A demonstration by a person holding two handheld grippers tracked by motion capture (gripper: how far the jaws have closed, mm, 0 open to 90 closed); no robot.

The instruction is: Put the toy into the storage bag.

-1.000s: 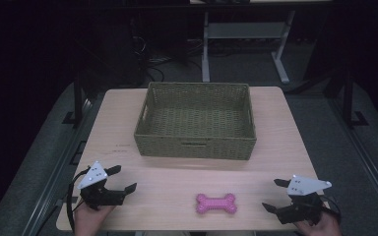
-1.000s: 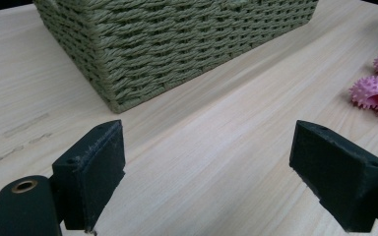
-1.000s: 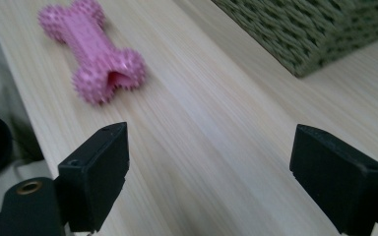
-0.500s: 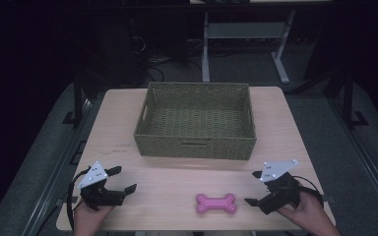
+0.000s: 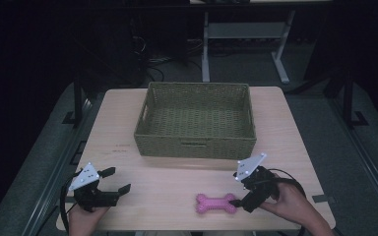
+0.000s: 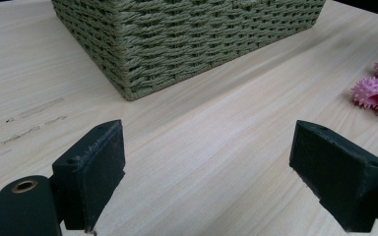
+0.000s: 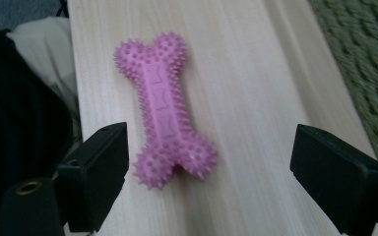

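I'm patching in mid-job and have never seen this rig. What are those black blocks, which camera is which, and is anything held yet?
No robot arm here: a person holds a hand-held two-jaw gripper in each hand. The high view looks down on the wooden table. There the left gripper is at the left and the right gripper at the right. The other two pictures come from cameras riding on the grippers; the black blocks at the bottom are each gripper's own jaws. On the table stand a green woven basket and, nearer the person, a pink spiky bone toy. The right gripper's jaws are open with the toy's near end between them, not clamped. The left gripper is open and holds nothing.
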